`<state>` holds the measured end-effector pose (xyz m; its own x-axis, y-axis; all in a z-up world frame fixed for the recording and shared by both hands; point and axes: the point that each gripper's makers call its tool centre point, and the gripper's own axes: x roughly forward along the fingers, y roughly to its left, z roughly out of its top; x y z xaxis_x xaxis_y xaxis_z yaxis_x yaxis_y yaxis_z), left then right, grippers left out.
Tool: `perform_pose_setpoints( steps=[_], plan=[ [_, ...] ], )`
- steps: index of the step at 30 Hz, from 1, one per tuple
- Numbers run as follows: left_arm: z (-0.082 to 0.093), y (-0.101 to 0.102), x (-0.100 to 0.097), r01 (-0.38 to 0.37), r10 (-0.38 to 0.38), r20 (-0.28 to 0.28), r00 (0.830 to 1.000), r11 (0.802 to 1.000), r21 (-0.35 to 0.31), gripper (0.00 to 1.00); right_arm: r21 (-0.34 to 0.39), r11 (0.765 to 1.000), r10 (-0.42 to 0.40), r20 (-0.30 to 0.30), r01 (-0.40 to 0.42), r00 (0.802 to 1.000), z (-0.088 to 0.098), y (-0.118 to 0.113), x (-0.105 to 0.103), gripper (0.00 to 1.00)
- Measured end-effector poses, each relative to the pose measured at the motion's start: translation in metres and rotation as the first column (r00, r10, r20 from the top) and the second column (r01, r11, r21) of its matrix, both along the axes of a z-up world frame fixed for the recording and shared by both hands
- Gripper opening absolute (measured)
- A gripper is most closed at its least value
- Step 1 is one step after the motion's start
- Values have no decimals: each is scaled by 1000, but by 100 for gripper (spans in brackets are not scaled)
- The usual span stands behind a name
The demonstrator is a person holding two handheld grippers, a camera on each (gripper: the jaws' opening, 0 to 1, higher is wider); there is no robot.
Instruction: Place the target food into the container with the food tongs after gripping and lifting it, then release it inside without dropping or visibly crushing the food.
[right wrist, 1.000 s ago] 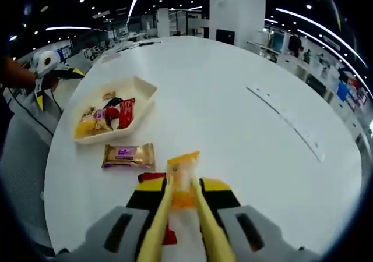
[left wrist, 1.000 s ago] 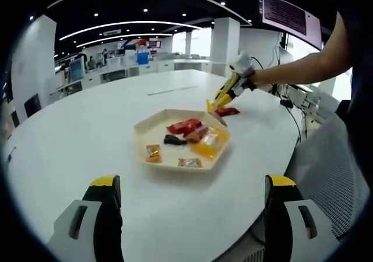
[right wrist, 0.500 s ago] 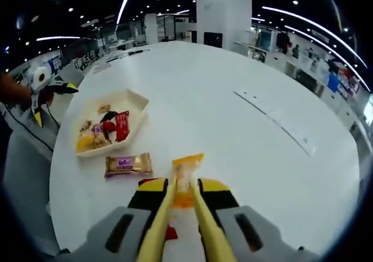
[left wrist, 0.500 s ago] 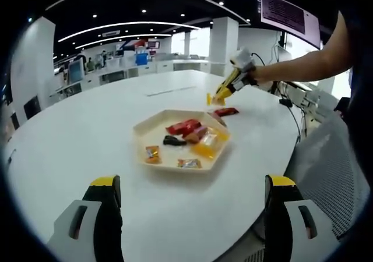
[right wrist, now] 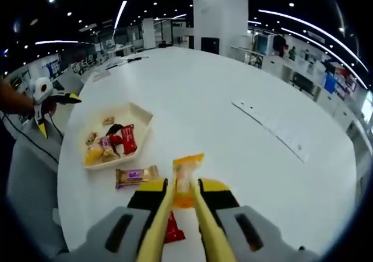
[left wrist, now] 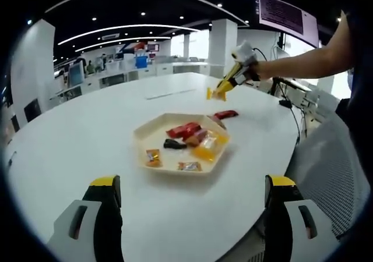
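Note:
A cream hexagonal tray (left wrist: 140,135) with several wrapped snacks sits mid-table in the left gripper view. My left gripper (left wrist: 193,181) stands open near the table's front edge, with nothing between its jaws. Beyond the tray, my right gripper (left wrist: 240,64) hangs in the air, shut on yellow food tongs (left wrist: 226,84). The tongs pinch an orange packet (left wrist: 213,94). The right gripper view shows my right gripper (right wrist: 185,189), the tongs (right wrist: 163,206) and the orange packet (right wrist: 185,172) high above the table. The tray (right wrist: 145,115) lies to the left.
A gold-brown bar (right wrist: 137,176) and a red packet (right wrist: 172,230) lie on the table between the tray and me; the red packet (left wrist: 226,114) sits just past the tray. White paper strips (right wrist: 274,128) lie farther out. A mesh chair (left wrist: 335,169) stands at the table's right edge.
My right gripper has risen with the tongs and the orange packet, so the table looks farther below it. The left gripper has stayed put and open.

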<state>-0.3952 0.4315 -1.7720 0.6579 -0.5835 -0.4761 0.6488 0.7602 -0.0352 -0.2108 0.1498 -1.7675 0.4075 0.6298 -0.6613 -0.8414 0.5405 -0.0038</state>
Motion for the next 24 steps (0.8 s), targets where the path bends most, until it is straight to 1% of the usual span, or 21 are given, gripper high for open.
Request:
perform_pose_setpoints(
  steps=[8,16,24],
  plan=[
    [3,-1,0,3,-3,13,1000,1000,-6,100,13,1000,4,13,-4,1000,12,13,-7,20],
    [4,-2,0,10,-10,18,1000,1000,-8,100,37,999,17,33,-18,999,28,32,-12,19],
    [6,-2,0,8,-8,26,1000,1000,-11,100,46,998,31,39,-32,999,32,50,-18,19]
  ],
)
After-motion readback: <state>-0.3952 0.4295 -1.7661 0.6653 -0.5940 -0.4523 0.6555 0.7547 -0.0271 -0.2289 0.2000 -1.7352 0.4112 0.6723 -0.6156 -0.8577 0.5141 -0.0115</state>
